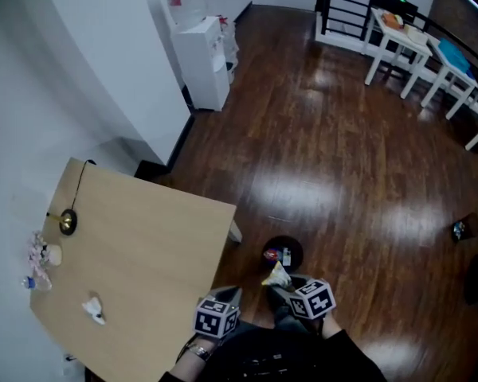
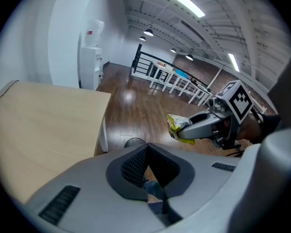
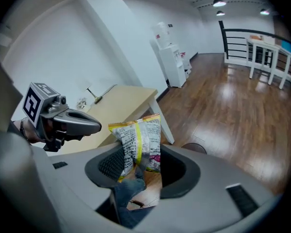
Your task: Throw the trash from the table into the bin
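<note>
My right gripper (image 3: 138, 155) is shut on a yellow and silver snack bag (image 3: 137, 139), which stands up between the jaws. In the head view the snack bag (image 1: 277, 276) hangs just on the near side of the round dark bin (image 1: 284, 252) on the floor, off the table's corner. The bin holds some trash. My left gripper (image 2: 146, 150) has its jaws together with nothing in them, and it hovers at the near corner of the wooden table (image 1: 159, 253). A crumpled white paper (image 1: 93, 309) and a small heap of wrappers (image 1: 38, 255) lie at the table's left side.
A brass-coloured round object with a black cable (image 1: 67, 222) sits on the table near the wall. A white water dispenser (image 1: 203, 54) stands against the wall, with white tables (image 1: 398, 34) and a black railing at the back right. A small object (image 1: 460, 229) lies on the wooden floor.
</note>
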